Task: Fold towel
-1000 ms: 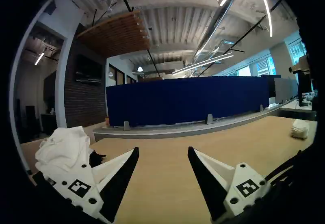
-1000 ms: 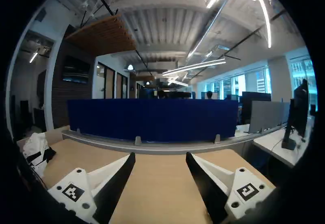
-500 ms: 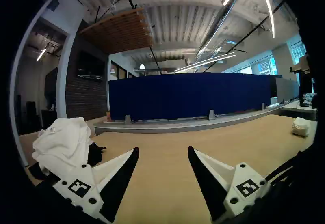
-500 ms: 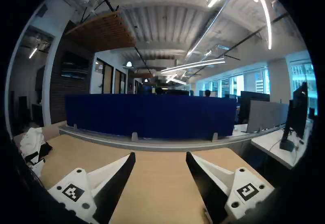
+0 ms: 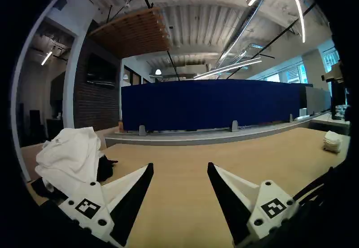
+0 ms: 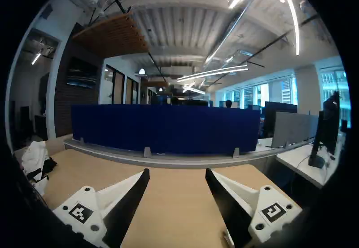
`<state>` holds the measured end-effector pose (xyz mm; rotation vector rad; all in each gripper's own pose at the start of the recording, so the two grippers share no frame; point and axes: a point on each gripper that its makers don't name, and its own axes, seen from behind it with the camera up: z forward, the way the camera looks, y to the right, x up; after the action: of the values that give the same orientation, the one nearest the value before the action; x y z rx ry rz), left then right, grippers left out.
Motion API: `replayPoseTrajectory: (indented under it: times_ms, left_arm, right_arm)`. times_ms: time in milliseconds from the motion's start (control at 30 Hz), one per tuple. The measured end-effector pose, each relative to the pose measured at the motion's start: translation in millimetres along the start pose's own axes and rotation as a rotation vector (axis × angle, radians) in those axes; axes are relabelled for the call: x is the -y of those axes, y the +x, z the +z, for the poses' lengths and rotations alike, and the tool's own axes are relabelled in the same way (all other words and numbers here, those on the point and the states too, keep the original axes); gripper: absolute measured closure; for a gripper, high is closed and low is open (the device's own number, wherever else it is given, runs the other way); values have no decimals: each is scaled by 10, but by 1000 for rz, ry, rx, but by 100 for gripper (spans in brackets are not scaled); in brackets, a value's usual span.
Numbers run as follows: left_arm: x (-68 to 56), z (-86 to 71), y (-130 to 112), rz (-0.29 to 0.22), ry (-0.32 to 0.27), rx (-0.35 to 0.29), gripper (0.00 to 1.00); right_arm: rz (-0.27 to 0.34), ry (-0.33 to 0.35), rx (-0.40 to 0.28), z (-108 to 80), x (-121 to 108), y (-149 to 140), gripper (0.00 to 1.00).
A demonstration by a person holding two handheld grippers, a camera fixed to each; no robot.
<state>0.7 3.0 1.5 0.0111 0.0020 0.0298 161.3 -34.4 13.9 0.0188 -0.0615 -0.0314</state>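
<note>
The left tool (image 5: 180, 165) hovers low over a light wooden table (image 5: 193, 156), its two black-lined fingers spread wide apart with nothing between them but bare tabletop. The towel (image 5: 68, 157) lies as a crumpled white heap on the table at about nine o'clock from this tool, well apart from the fingertips and just behind the left finger's white body. A dark piece of cloth (image 5: 106, 167) pokes out from under the heap's right side; whether it is part of the same pile is hard to tell at the distorted edge of the left gripper view. Far off at about three o'clock, near the table's right edge, sits a small white folded bundle (image 5: 332, 141). A blue partition (image 5: 211, 106) runs along the table's far side at twelve o'clock. In the right gripper view the right tool (image 6: 177, 171) is likewise spread wide and grips nothing, poised over the same table (image 6: 179, 203). From here the towel (image 6: 34, 156) shows small at nine o'clock, well apart from the fingers, by the table's left edge. The blue partition (image 6: 166, 129) stands at twelve o'clock, and a dark monitor (image 6: 326, 129) stands on a neighbouring white desk (image 6: 300, 162) at about three o'clock.
</note>
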Motion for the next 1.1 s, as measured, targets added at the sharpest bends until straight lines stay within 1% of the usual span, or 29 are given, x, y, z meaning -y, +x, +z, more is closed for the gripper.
replayPoseTrajectory:
  times_ms: [167, 367, 700, 867, 967, 1100]
  left_arm:
    - [43, 12, -10, -27, -2, 2, 11]
    - [39, 9, 2, -31, -5, 2, 11]
    - [41, 14, -3, -30, -4, 2, 11]
    - [46, 4, -8, -30, -4, 2, 11]
    - [45, 7, -5, -29, -4, 2, 11]
    - [44, 9, -3, -30, -4, 2, 11]
  right_arm:
    - [7, 0, -3, 2, -21, 9, 4]
    - [14, -9, -19, -11, -81, 71, 3]
    - [21, -2, -62, -31, -184, 187, 3]
    - [36, 3, -79, -3, -231, 108, 3]
    - [55, 6, -84, 1, -262, -10, 3]
    - [76, -14, -80, 4, -363, -210, 3]
